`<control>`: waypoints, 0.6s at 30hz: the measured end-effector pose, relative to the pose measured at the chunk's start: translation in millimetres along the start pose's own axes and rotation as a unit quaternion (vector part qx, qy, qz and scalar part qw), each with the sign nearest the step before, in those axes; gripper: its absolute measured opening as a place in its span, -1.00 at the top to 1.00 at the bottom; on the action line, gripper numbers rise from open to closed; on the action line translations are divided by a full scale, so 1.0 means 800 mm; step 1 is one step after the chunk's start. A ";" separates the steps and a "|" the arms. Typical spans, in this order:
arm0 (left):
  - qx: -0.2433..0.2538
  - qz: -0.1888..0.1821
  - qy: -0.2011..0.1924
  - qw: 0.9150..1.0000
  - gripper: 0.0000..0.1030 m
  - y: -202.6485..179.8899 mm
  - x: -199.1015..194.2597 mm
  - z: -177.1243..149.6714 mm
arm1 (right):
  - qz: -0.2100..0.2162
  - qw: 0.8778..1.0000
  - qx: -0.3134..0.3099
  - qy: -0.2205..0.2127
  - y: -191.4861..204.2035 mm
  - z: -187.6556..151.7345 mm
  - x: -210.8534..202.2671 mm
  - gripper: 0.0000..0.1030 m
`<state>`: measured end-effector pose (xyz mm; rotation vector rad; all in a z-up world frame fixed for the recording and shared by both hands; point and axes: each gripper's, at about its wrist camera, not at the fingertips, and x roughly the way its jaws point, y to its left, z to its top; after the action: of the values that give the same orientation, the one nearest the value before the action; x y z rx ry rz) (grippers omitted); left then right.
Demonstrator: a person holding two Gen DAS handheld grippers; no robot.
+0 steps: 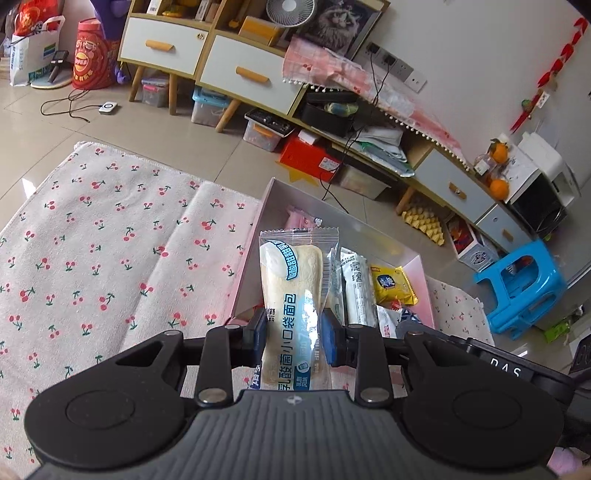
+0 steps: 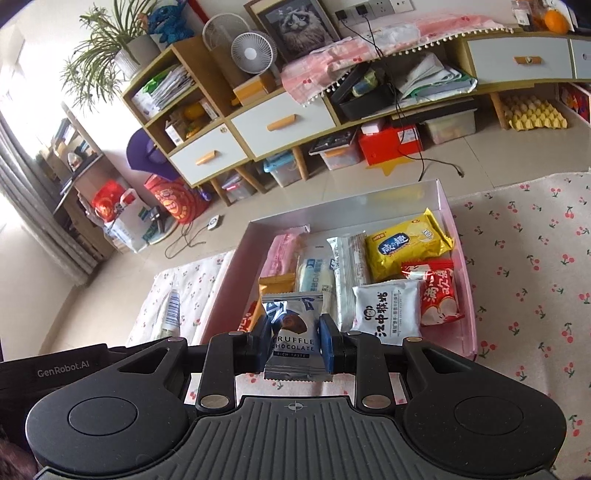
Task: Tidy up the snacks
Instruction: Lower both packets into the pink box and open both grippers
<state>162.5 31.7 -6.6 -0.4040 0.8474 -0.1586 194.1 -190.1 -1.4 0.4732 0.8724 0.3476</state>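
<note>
The left hand-held gripper (image 1: pixel 291 334) was clamped on a bread packet (image 1: pixel 291 291), the right hand-held gripper (image 2: pixel 293 341) on a truffle chocolate packet (image 2: pixel 291 332), both at the frame's centre over the pink box (image 2: pixel 448 206); next, probably, each needed a free slot inside.

Two tongs are about: the left tongs (image 1: pixel 291 338) carry one bread packet (image 1: pixel 291 295), the right tongs (image 2: pixel 293 341) carry one truffle chocolate packet (image 2: pixel 291 328). There is one pink box (image 2: pixel 448 206) on the cherry-print cloth (image 2: pixel 524 258). Lying in it I count one yellow cracker bag (image 2: pixel 406 247), one red packet (image 2: pixel 439 291), one white square packet (image 2: pixel 386 308), one long white packet (image 2: pixel 349 273), one pale blue bread packet (image 2: pixel 314 277), one pink packet (image 2: pixel 284 251) and one orange packet (image 2: pixel 277 282); more may hide behind the tongs. Against the wall stand two fans (image 2: pixel 253 51), one framed cat picture (image 2: pixel 295 26), one blue stool (image 1: pixel 517 291) and two oranges (image 1: pixel 498 170).
</note>
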 end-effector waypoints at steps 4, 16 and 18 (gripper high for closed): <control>0.020 0.004 -0.009 1.000 0.46 -0.004 0.015 0.013 | 0.004 1.000 0.018 0.012 -0.007 0.002 0.017 0.49; 0.078 0.035 -0.006 0.996 0.46 -0.023 0.069 0.034 | 0.032 0.998 0.048 0.028 -0.029 0.002 0.029 0.31; 0.090 0.045 -0.008 0.995 0.46 -0.027 0.073 0.034 | 0.031 0.998 0.046 0.026 -0.028 0.003 0.028 0.21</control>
<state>221.9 2.7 -22.1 -0.1969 0.8257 -0.1459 211.7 -198.8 -26.7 0.5792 0.9274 0.3797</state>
